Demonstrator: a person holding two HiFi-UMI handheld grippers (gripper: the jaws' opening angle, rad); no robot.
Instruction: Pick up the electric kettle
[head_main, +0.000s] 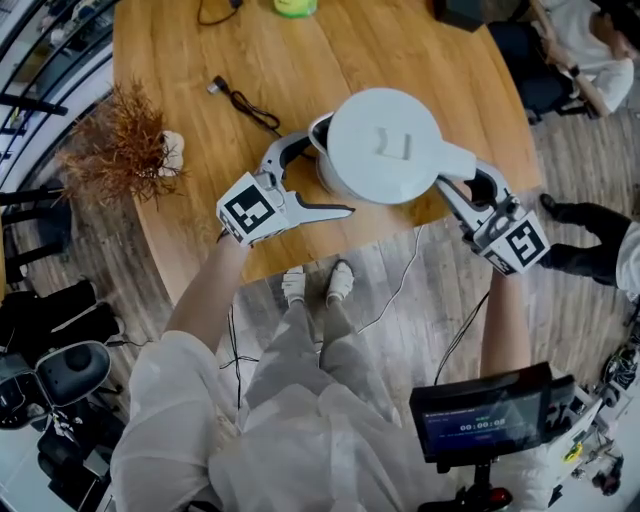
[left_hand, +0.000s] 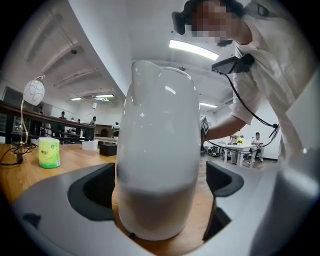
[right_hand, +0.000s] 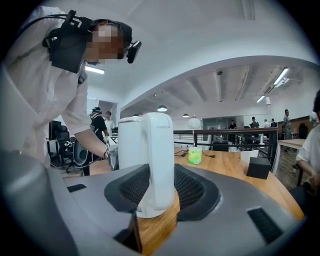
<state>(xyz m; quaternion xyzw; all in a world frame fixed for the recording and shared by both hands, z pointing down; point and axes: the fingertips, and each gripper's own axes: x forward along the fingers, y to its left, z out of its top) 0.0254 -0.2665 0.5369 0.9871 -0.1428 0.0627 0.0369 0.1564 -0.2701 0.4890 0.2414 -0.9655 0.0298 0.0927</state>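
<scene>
Right tongs (right_hand: 157, 186) clasp kettle (right_hand: 129, 145) handle.

The gripper (left_hand: 160, 189) has its jaws wide apart, with a white kettle (left_hand: 157, 145) upright between them on the wooden worktop (left_hand: 75, 159). A clear gap shows between the kettle and the right jaw, while the left jaw sits close beside it. Far left on the worktop stand a green cup (left_hand: 49, 152) and a lamp (left_hand: 33, 93). A person (left_hand: 272, 80) in white leans in at upper right.
</scene>
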